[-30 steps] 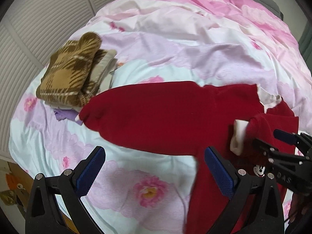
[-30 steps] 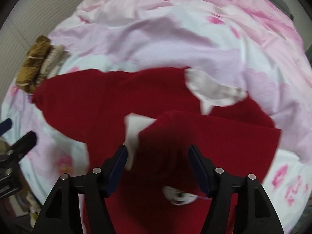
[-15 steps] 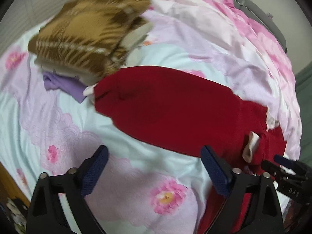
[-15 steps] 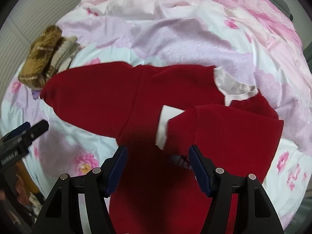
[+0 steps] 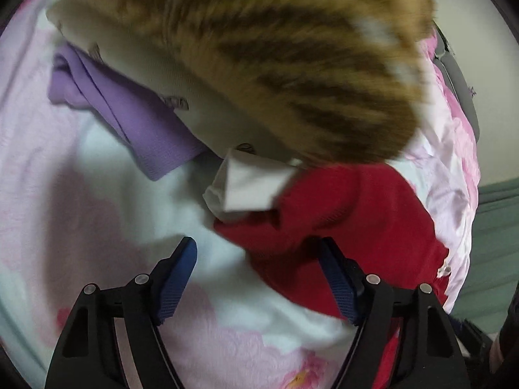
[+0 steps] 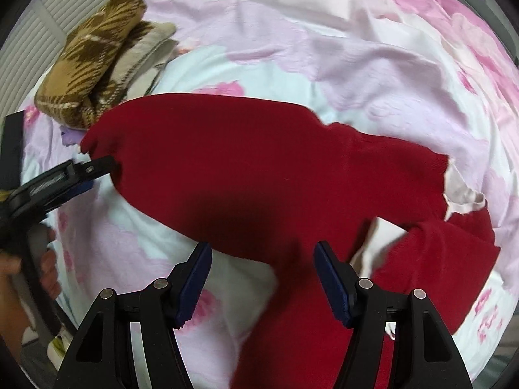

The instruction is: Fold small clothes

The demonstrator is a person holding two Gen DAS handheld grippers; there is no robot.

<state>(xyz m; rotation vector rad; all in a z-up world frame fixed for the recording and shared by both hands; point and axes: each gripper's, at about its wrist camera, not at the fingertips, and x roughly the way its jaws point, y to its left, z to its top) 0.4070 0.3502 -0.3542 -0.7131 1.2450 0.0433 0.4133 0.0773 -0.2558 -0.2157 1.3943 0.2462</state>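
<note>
A red sweater (image 6: 259, 162) lies spread on the flowered bedsheet (image 6: 356, 74), its right sleeve (image 6: 447, 259) folded in with the white cuff showing. The left sleeve's end (image 5: 340, 214), with its white cuff (image 5: 249, 188), lies beside a stack of folded clothes. My left gripper (image 5: 258, 251) hangs low over that sleeve end and its jaws are closing. Red cloth lies between them and the pads are not pressing on it. It also shows at the sleeve tip as the left gripper (image 6: 94, 171). My right gripper (image 6: 262, 248) stands open above the sweater's body, holding nothing.
The stack has a brown plaid garment (image 5: 275, 64) on top, a cream one (image 5: 155, 74) under it and a purple one (image 5: 136, 113) at the bottom. It touches the sleeve end. A person's hand (image 6: 48, 269) holds the left gripper. Slatted doors (image 6: 42, 32) stand behind the bed.
The left gripper dropped toward the sleeve cuff by the stack and its jaws narrowed. The right gripper slid left from the folded right sleeve to over the sweater's body.
</note>
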